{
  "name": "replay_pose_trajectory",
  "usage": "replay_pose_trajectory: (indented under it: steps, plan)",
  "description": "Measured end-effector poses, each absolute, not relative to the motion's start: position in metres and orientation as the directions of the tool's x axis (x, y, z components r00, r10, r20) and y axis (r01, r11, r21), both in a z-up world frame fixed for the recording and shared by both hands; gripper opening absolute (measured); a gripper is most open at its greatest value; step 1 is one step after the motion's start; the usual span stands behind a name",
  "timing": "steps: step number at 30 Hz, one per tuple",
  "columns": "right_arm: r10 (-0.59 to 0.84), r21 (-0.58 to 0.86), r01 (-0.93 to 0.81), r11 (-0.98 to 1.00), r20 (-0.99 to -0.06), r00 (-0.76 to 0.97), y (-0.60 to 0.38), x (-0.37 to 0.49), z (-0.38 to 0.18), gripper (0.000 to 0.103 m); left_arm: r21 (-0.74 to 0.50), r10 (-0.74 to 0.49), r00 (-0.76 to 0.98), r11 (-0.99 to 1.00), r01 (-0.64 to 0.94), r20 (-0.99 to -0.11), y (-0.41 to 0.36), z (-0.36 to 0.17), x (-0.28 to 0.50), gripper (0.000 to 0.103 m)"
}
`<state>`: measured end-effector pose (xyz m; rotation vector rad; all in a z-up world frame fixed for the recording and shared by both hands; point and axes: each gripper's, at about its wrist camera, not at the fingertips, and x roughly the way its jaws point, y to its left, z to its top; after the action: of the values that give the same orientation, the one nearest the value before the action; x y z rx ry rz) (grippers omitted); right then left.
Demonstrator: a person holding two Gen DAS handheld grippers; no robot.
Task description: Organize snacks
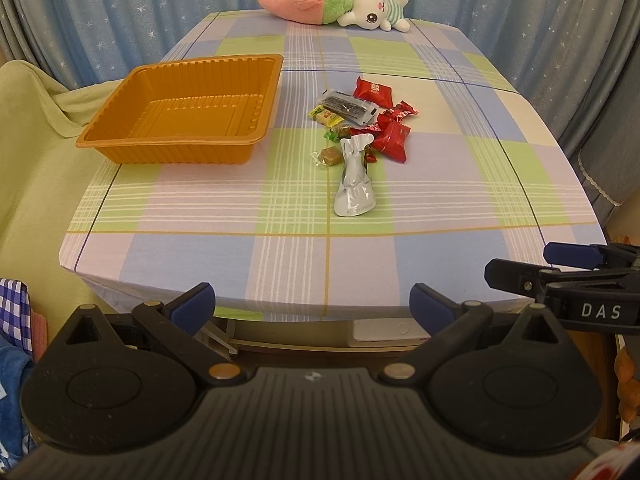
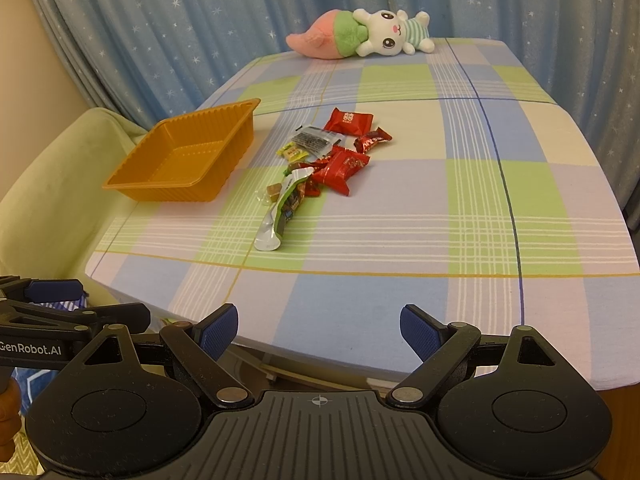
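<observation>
On the checked cloth of the bench [image 1: 280,216], the snacks lie in one loose heap near the middle, none yet moved. An orange tray [image 1: 182,110] stands empty just to the left of the heap, apart from it. Nearest the front edge lies a silver pouch [image 1: 354,178], long and crumpled, its far end resting against the red sweets [image 1: 390,136]. Beyond these sit a dark clear-wrapped bar [image 1: 348,106], a yellow-green sweet [image 1: 326,115] and a red packet [image 1: 372,90]; a small caramel [image 1: 329,157] lies just left of the pouch. A plush rabbit [image 1: 376,10] lies at the far edge, well apart from the work.

The left hand-held gripper [image 1: 312,300] hangs off the near edge, jaws wide apart and holding nothing. The right hand-held gripper [image 2: 318,330] is likewise spread and empty, beside its partner.

Judgement: work stands at the start. Risks are as follows. Wrappers overlap, so closing on one piece may drag or scatter its neighbours. The pouch looks slick and flat, so a pinch at its sealed end may slip. The tray appears light, so a nudge to its rim may slide it toward the left edge, near which it stands. The small caramel offers little to grip.
</observation>
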<state>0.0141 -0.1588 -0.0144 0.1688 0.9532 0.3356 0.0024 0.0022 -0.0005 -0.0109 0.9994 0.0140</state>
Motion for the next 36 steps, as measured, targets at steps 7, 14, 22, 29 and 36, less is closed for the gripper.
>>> replay_pose_trajectory:
  steps: [7,14,22,29,36]
  plan:
    - [0.353,0.288,-0.205,0.935,-0.769,0.532,-0.157,0.015,-0.016,0.088,-0.001,0.005,0.554,1.0,-0.01,-0.832,0.002,0.001,0.006,0.103]
    - [0.341,0.286,-0.187,0.94,-0.77,0.539,-0.161,0.018,-0.019,0.088,-0.004,-0.008,0.58,1.0,0.008,-0.814,0.002,-0.003,0.011,0.103]
    - [0.323,0.284,-0.158,0.946,-0.756,0.569,-0.175,0.025,-0.023,0.088,-0.013,-0.043,0.612,0.999,0.052,-0.79,-0.003,-0.011,0.025,0.102]
    - [0.319,0.297,-0.136,0.945,-0.751,0.578,-0.186,0.036,-0.026,0.088,-0.014,-0.058,0.624,0.997,0.075,-0.78,-0.009,-0.021,0.042,0.096]
    - [0.311,0.298,-0.117,0.947,-0.765,0.564,-0.195,0.051,-0.035,0.088,-0.026,-0.08,0.629,0.995,0.095,-0.773,-0.018,-0.031,0.065,0.092]
